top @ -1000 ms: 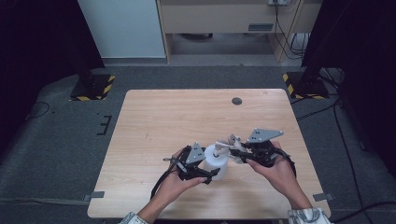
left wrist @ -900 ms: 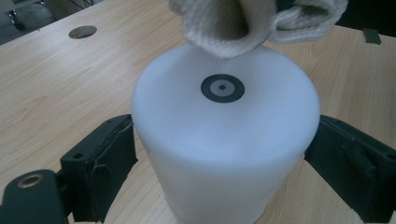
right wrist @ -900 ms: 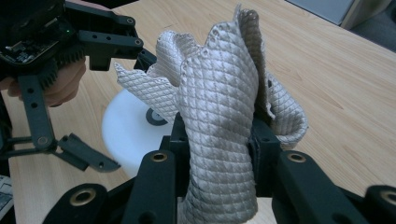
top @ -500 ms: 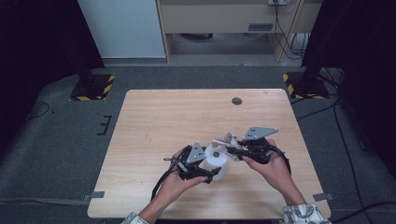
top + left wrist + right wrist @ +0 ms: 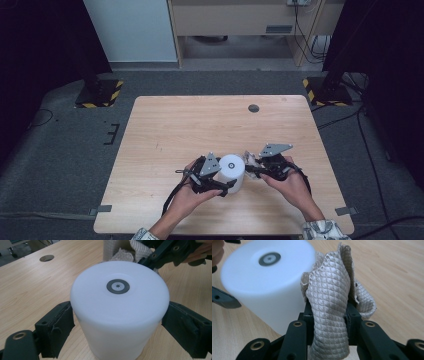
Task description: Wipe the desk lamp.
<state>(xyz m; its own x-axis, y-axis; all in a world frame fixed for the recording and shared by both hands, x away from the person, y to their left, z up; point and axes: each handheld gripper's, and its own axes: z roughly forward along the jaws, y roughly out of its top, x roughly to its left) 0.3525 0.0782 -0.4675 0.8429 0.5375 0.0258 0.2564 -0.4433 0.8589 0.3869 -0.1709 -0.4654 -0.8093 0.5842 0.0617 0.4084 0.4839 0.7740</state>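
Note:
A white cylinder with a small grey disc on its top stands upright on the wooden table near the front edge. My left gripper is shut on it. In the left gripper view, the black pads press on both sides of the cylinder. My right gripper comes in from the right, shut on a bunched beige quilted cloth. The cloth rests against the far side of the cylinder. The right gripper clamps the cloth's lower part.
A round grey grommet is set in the table near its far edge. Bare wood spreads to the left and behind the hands. On the floor beyond stand two black posts with striped bases and a cabinet.
The right gripper has moved left with the cloth, which is now against the cylinder's side. The left gripper has kept its hold on the cylinder and shifted slightly.

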